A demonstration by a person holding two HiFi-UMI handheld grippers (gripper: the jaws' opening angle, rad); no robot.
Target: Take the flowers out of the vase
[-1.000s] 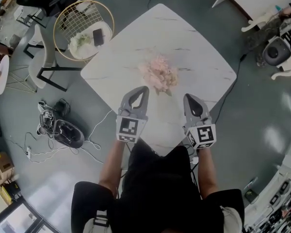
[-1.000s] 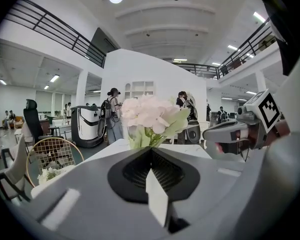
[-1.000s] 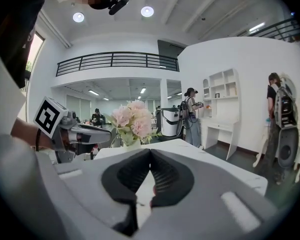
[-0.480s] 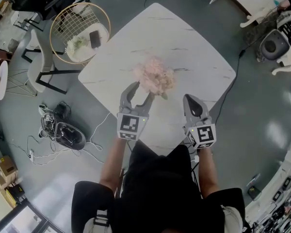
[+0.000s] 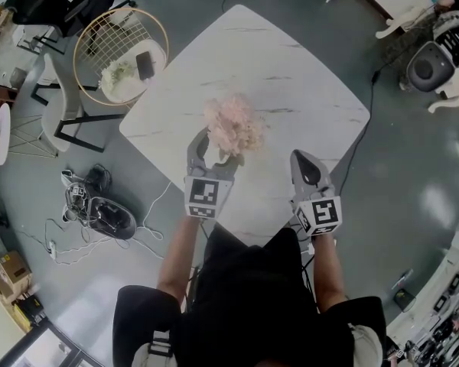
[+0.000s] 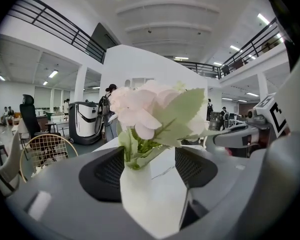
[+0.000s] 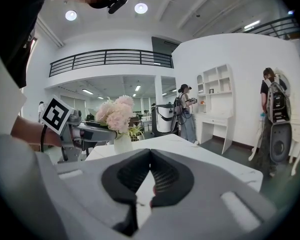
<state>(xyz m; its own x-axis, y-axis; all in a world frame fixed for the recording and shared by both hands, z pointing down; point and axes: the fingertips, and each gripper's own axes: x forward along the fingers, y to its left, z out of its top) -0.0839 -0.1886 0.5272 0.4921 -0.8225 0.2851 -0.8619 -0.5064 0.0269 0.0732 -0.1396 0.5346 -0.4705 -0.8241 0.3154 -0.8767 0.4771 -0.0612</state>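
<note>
A bunch of pale pink flowers (image 5: 233,123) with green leaves stands in a small white vase (image 6: 142,196) on the white marble table (image 5: 291,75). My left gripper (image 5: 214,145) is open and its jaws have just been opening. The vase sits between its dark pads (image 6: 109,173) in the left gripper view, and the blooms (image 6: 140,109) rise above them. The head view hides the vase under the flowers. My right gripper (image 5: 303,161) hangs over the table's near corner, right of the flowers, shut with nothing in it (image 7: 150,158). Its view shows the flowers (image 7: 117,115) to the left.
A round wire basket (image 5: 121,46) holding a phone stands left of the table. Cables and a dark bag (image 5: 99,209) lie on the floor at left. A wheeled machine (image 5: 432,63) stands at top right. People stand in the background (image 7: 184,111).
My left gripper moved forward to the flowers and its jaws went from shut to wide open around the vase. The right gripper stayed shut and hardly shifted.
</note>
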